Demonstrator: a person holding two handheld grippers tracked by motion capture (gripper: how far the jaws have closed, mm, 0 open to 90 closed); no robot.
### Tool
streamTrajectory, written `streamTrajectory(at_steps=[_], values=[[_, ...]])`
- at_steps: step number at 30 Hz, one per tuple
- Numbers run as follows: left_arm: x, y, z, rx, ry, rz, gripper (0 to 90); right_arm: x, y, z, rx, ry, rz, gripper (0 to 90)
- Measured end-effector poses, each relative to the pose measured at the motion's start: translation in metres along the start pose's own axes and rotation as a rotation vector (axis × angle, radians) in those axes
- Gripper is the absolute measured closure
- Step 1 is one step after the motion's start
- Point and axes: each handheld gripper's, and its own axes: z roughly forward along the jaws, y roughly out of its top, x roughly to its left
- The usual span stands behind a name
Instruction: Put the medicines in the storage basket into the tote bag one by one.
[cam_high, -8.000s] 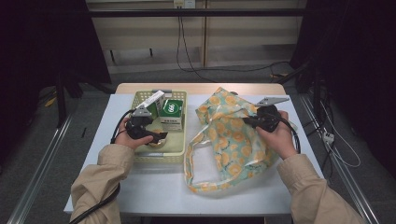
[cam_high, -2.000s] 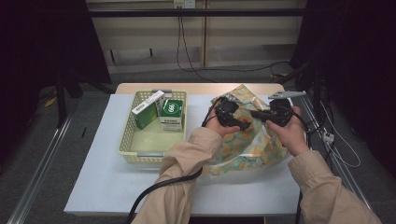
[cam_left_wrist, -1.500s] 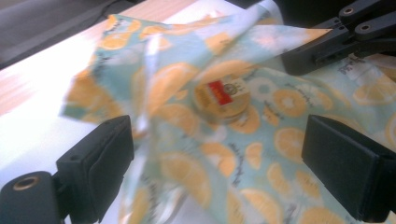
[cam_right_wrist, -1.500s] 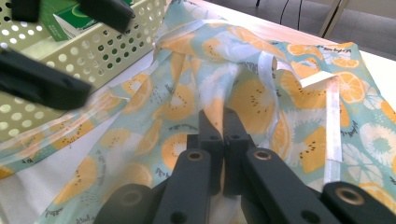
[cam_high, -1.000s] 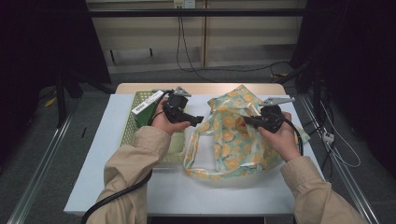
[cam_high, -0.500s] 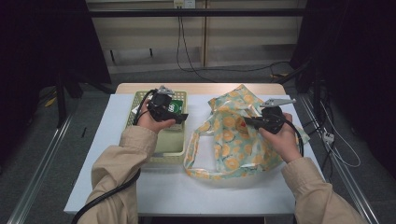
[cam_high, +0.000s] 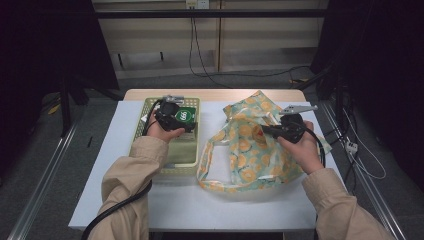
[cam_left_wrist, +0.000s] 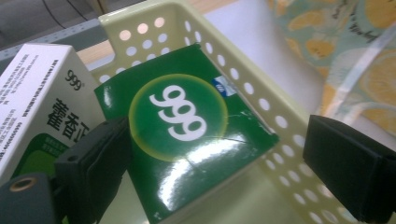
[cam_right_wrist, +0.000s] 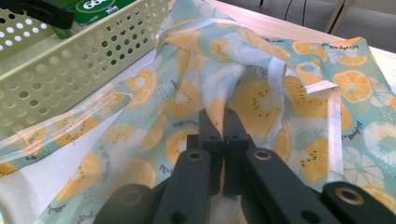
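White box (cam_left_wrist: 32, 93) left of green box (cam_left_wrist: 187, 135) in basket (cam_high: 187, 157). Left gripper (cam_left_wrist: 219, 172) open, astride green box, seemingly not touching. Right gripper (cam_right_wrist: 223, 122) clamped on bag (cam_high: 250, 150) fabric.

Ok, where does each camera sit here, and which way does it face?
High view: above the person's side, looking forward and down on the table; both sleeves, hands, left gripper and right gripper show.
Left gripper view: rides the left gripper, aimed into the basket at the green box; its open jaws show.
Right gripper view: rides the right gripper, facing along the bag; its jaws are shut on the cloth.
Shared: basket, green box and bag appear in all three.
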Motion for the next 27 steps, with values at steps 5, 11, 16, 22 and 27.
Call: streamTrajectory(at_steps=[5, 11, 16, 22, 27], values=[[0.002, -0.001, 0.007, 0.005, 0.012, -0.012, 5.8, -0.001, 0.000, 0.001, 0.000, 0.005, 0.005, 89.9], [0.003, -0.004, 0.013, 0.015, 0.034, -0.034, 3.6, -0.001, 0.000, 0.002, 0.001, 0.010, 0.007, 90.0], [0.010, -0.009, 0.008, 0.022, 0.037, -0.042, 7.0, -0.003, -0.001, 0.000, 0.004, 0.007, 0.009, 89.9], [0.019, -0.013, 0.003, 0.027, 0.052, -0.063, 7.7, -0.005, -0.001, -0.002, -0.001, 0.002, 0.007, 89.9], [0.011, -0.008, 0.013, 0.033, 0.079, -0.060, 5.3, -0.005, -0.001, -0.001, 0.004, 0.009, 0.012, 89.9]])
